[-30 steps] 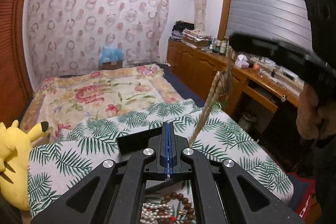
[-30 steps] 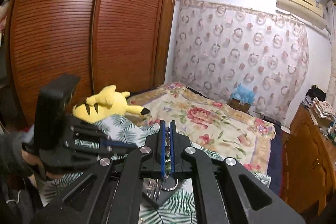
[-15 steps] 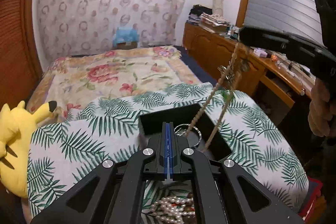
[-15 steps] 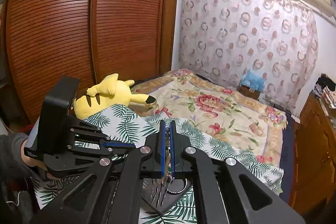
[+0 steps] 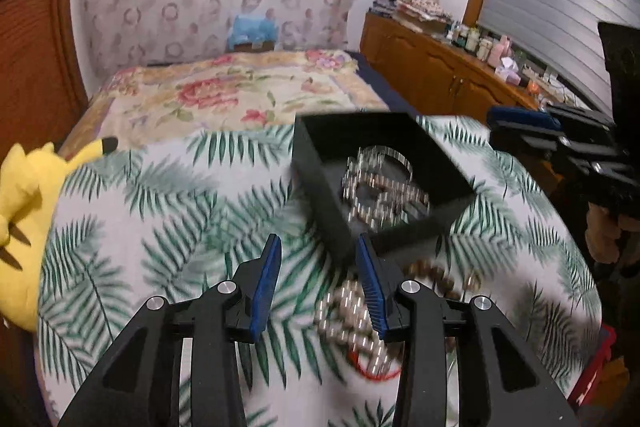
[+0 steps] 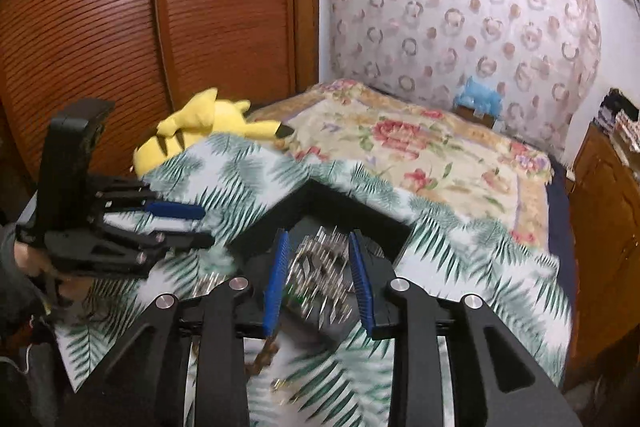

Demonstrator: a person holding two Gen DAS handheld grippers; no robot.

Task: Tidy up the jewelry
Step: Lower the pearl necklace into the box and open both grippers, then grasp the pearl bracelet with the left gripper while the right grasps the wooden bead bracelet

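Chain dropped since half a second ago: it now lies coiled in the black box (image 5: pixel 316 143) on the bed (image 5: pixel 132 195), both left tongs (image 5: pixel 318 279) and right tongs (image 6: pixel 318 277) now apart and empty, so pearl strand (image 5: pixel 348 311) beside the box likely follows.

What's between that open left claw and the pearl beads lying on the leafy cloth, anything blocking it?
Nothing visible blocks it. The left gripper is open, and the pearl beads lie on the palm-print cloth right beneath its tips, uncovered. The black box sits just beyond them, and brown beads lie beside them.
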